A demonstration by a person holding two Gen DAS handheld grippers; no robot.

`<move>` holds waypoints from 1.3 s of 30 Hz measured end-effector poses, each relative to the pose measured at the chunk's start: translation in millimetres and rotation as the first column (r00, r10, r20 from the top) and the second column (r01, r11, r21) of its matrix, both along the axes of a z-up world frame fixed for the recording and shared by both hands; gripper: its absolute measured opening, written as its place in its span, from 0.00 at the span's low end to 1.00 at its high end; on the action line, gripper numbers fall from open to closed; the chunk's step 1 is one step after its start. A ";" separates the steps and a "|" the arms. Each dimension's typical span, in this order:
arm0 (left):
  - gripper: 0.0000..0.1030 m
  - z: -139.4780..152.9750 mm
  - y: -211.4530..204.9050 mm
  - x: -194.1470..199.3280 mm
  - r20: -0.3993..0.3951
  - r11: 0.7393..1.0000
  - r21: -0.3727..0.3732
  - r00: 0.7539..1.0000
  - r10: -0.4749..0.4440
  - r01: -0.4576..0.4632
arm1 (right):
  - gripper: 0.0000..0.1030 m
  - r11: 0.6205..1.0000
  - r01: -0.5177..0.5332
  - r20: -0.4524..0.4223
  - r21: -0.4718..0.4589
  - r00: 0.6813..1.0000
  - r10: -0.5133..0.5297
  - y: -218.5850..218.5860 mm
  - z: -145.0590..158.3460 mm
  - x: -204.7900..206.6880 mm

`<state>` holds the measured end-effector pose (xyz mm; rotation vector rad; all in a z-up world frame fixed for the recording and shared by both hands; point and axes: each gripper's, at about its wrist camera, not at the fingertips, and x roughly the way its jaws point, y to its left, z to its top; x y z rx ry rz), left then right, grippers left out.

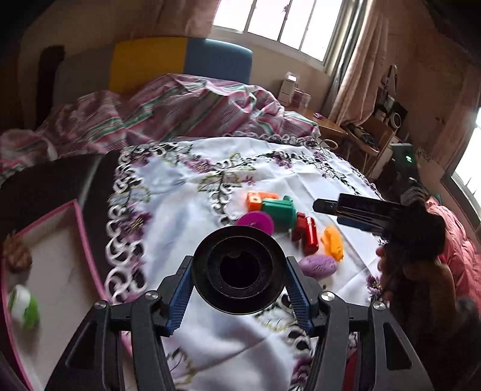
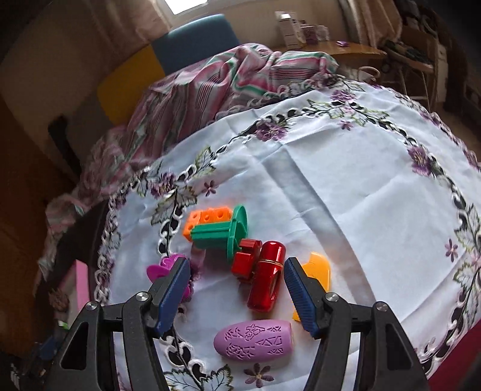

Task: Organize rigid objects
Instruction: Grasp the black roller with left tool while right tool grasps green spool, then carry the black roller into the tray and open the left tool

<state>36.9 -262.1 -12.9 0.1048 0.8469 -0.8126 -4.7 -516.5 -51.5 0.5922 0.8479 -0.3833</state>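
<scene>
Embroidered white tablecloth (image 2: 345, 192) with purple flowers; striped pink-green bedding (image 1: 180, 108) crumpled behind it; yellow and blue headboard panels (image 1: 180, 60); curtained window (image 1: 282, 24); wooden side table (image 2: 345, 49) bearing small boxes

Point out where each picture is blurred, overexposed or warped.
Left wrist view: the pink-rimmed box and the green and white thing inside it smear with motion, the window blows out white, and the edges bend. Right wrist view: toys such as the red tube stay sharp; the tablecloth bulges and the corners darken.
</scene>
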 end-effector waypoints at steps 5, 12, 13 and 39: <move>0.58 -4.4 26.6 -3.6 -0.027 0.999 -0.016 0.999 0.033 -0.033 | 0.74 0.997 -0.050 -0.058 -0.064 0.997 0.047 7.5 2.5 35.5; 0.58 -2.3 53.1 -2.6 -0.049 0.996 -0.040 0.996 0.074 -0.076 | 0.79 0.988 -0.110 -0.175 -0.113 0.981 0.089 12.6 -19.1 86.8; 0.58 -1.8 56.1 -1.9 -0.051 0.996 -0.042 0.996 0.080 -0.082 | 0.79 0.986 -0.116 -0.190 -0.121 0.978 0.092 13.3 -24.2 90.9; 0.58 10.3 127.7 -6.9 0.023 0.953 0.025 0.954 0.300 -0.301 | 0.54 0.956 -0.125 -0.094 -0.265 0.990 0.103 22.5 -5.3 81.9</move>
